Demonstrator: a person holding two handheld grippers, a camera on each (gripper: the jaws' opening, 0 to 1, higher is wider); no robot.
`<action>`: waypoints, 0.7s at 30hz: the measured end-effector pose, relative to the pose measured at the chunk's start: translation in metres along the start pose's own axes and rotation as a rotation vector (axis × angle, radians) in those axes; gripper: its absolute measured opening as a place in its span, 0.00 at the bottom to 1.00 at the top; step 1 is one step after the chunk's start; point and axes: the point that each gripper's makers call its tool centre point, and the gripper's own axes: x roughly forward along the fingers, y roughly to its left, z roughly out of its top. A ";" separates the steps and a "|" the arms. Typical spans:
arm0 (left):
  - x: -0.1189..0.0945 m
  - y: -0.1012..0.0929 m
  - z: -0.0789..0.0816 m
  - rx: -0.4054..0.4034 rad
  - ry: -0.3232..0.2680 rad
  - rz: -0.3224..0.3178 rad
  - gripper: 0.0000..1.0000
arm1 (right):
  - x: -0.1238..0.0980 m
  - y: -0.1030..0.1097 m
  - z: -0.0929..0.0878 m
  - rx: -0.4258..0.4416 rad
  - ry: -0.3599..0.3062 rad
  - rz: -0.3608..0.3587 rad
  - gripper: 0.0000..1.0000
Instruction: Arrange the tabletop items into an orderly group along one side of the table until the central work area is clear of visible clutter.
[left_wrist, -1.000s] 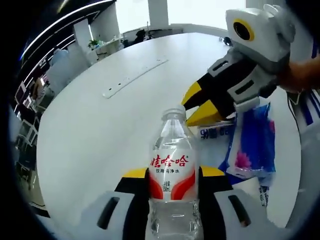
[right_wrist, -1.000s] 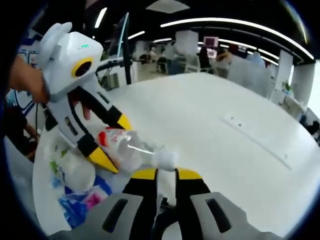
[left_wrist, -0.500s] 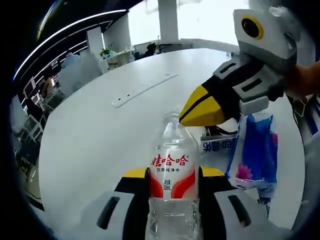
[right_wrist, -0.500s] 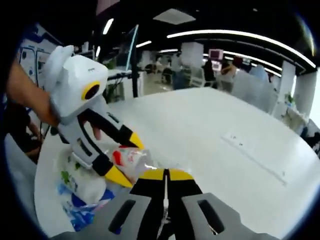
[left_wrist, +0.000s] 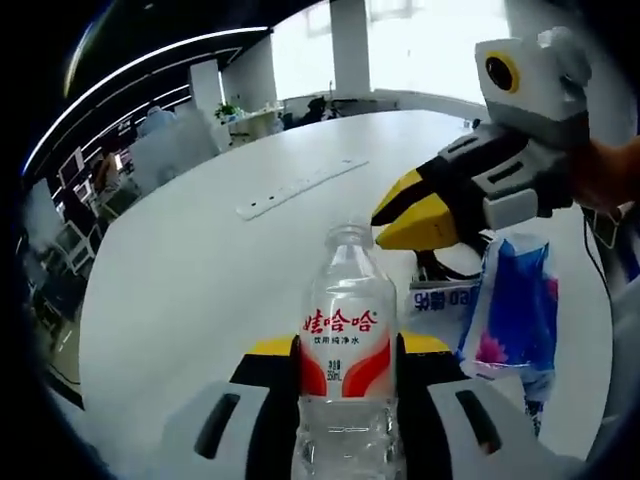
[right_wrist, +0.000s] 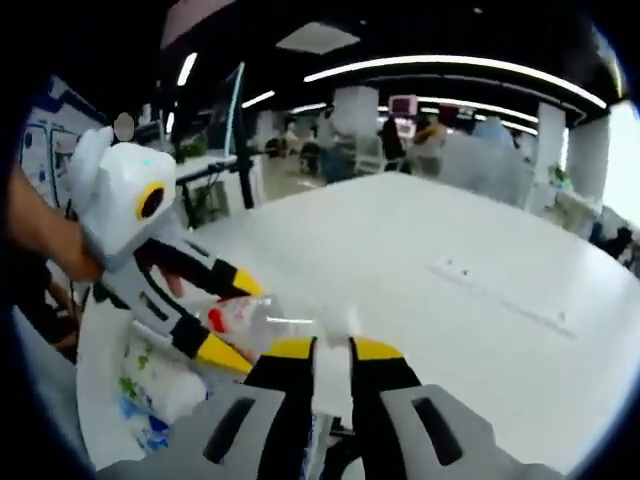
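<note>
Backing off from the uncapped water bottle (left_wrist: 347, 345) now, right gripper (left_wrist: 400, 212) pressed nearly together on nothing. Gripping that bottle upright in the left gripper (left_wrist: 347, 352), presumably keeping water in; tissue packs (left_wrist: 510, 310) lying just right.

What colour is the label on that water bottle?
White with red characters and red-orange curves, on the water bottle; clearest in the left gripper view.

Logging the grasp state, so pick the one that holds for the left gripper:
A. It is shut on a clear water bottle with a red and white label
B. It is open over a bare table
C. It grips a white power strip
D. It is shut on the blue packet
A: in the left gripper view the water bottle stands upright, pinched between the jaws of the left gripper; the blue packet lies apart on the table.
</note>
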 end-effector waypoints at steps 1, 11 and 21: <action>-0.001 0.000 0.001 0.002 -0.009 0.003 0.35 | 0.001 0.002 0.000 0.047 -0.007 0.015 0.13; -0.008 0.006 0.007 -0.027 -0.069 0.012 0.35 | 0.002 0.007 0.012 0.334 -0.081 0.092 0.19; -0.016 -0.001 0.016 -0.021 -0.135 0.010 0.36 | -0.001 0.017 0.028 0.463 -0.136 0.169 0.25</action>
